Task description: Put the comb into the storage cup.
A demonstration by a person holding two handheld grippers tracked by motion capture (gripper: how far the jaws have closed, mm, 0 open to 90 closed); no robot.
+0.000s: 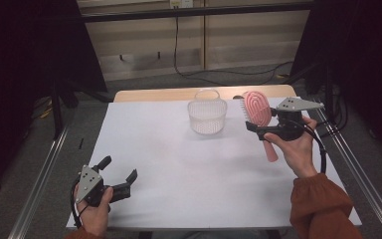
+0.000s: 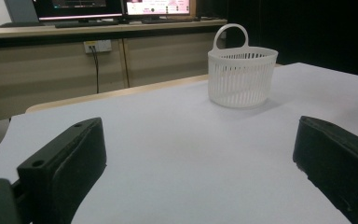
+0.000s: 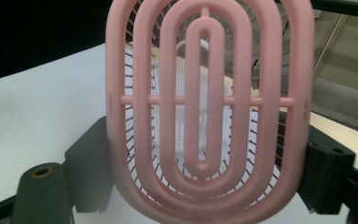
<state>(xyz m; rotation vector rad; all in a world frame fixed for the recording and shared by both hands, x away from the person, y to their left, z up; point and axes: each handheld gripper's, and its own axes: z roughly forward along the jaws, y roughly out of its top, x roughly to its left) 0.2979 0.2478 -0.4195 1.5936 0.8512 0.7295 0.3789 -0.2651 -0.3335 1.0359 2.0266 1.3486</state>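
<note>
Right gripper is clamped on the pink hairbrush — held up above the counter near its far right corner, just beside the white basket at the far edge. Left gripper sits wide open and holding nothing — near the front left corner.

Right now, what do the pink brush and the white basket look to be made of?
Pink hairbrush: probably moulded plastic, matte, going by its smooth concentric open ribs; the thin bristles are too fine to tell.
White basket: probably moulded plastic, slightly translucent, with thin slotted walls and a one-piece loop handle.
</note>
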